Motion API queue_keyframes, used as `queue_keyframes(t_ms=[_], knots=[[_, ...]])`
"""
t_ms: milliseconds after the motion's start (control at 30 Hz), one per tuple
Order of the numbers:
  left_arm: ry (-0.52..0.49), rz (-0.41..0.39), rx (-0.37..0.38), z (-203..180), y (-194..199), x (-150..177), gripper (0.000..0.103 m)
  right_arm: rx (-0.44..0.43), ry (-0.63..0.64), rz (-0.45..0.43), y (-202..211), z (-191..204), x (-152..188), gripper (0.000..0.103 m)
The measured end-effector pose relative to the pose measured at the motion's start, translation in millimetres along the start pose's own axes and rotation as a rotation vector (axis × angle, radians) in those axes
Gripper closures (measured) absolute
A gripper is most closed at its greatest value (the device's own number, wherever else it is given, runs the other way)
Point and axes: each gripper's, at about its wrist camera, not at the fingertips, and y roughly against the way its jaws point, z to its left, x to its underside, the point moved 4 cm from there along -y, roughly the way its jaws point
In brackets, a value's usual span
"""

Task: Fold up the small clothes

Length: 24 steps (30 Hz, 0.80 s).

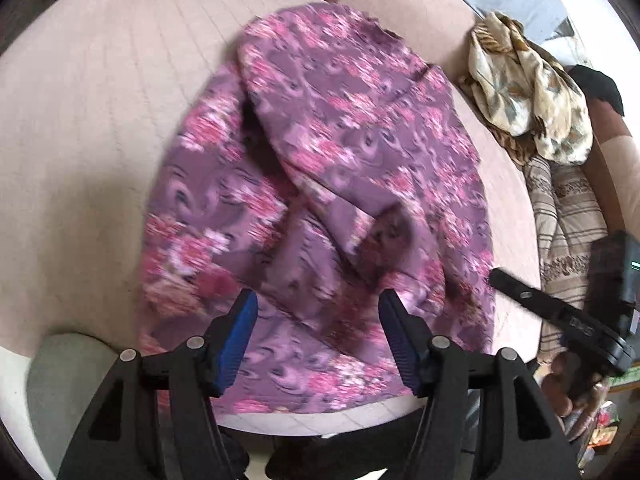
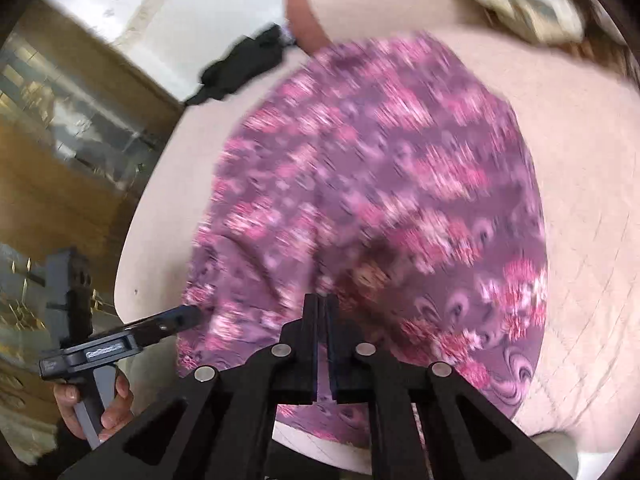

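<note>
A: Now, item one: the purple floral garment [image 1: 320, 184], spread on the pinkish cushion [image 1: 100, 140], directly ahead of both sets of fingers, one flap already doubled over its far half.

B: Left gripper [image 1: 318, 320]?

A: Released, blue pads wide apart above the near hem, holding nothing.

B: Right gripper [image 2: 320, 312]?

A: Clenched, jaws pressed together over the near edge; cloth between them cannot be confirmed.

B: Advice for the fold?

A: Pinch one hem corner per gripper, lift evenly, carry across, lay flat.

B: Beyond the garment?

A: A beige leaf-print cloth [image 1: 532, 92], heaped right of the left fingers.
</note>
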Motion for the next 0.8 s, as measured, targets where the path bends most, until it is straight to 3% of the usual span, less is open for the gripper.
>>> queue_keyframes(t_ms=[33,67,133,167,200,233,267,300,333,367,433,500,567,667,733,800], knots=[[-0.019,-0.007,0.01,-6.8,-0.8,1.5,0.041,-0.026,-0.046,0.021,-4.5,-4.9,4.1,0.08],[-0.049,-0.02,0.015,-16.1,-0.2,4.5,0.041,-0.064,-0.076,0.034,-6.2,-8.2,11.6,0.049],[-0.12,-0.041,-0.01,-33.5,-3.0,11.2,0.041,-0.129,-0.088,0.019,-9.3,-2.9,27.0,0.031],[-0.152,-0.037,-0.035,-39.1,-6.7,14.0,0.043,-0.154,-0.094,0.031,-14.9,-0.9,33.3,0.034],[-0.18,-0.027,-0.072,-43.9,-13.6,16.7,0.056,-0.174,-0.105,0.049,-21.0,1.8,37.3,0.038],[-0.186,-0.015,-0.09,-45.2,-20.1,16.9,0.068,-0.192,-0.122,0.067,-31.0,2.7,39.3,0.052],[-0.187,0.003,-0.097,-44.6,-24.9,18.7,0.092,-0.204,-0.141,0.083,-40.8,3.2,41.7,0.063],[-0.184,0.02,-0.085,-45.4,-28.4,19.6,0.098,-0.208,-0.16,0.1,-52.7,2.8,41.4,0.068],[-0.186,0.014,-0.051,-47.3,-25.8,21.1,0.098,-0.202,-0.175,0.114,-61.8,3.3,41.4,0.083],[-0.191,0.0,-0.015,-51.1,-20.4,21.7,0.099,-0.185,-0.182,0.132,-71.0,0.3,39.2,0.091],[-0.193,-0.032,0.09,-62.2,-0.3,26.5,0.099,-0.18,-0.185,0.134,-68.0,3.8,29.5,0.094],[-0.167,-0.042,0.2,-74.9,12.2,29.3,0.099,-0.104,-0.027,0.033,-28.7,26.5,12.1,0.094],[-0.174,-0.03,0.205,-89.9,11.0,29.2,0.099,-0.069,0.045,-0.008,-4.1,35.7,5.3,0.094],[-0.296,-0.038,0.197,-121.9,5.9,37.9,0.098,-0.022,0.074,-0.026,25.1,29.2,1.8,0.094],[-0.36,0.004,0.204,-137.4,-5.8,46.9,0.096,0.02,0.07,-0.028,39.4,12.1,7.3,0.094],[-0.406,0.053,0.154,-139.0,-22.2,52.9,0.079,0.103,0.069,-0.002,39.2,-9.0,10.5,0.091]])
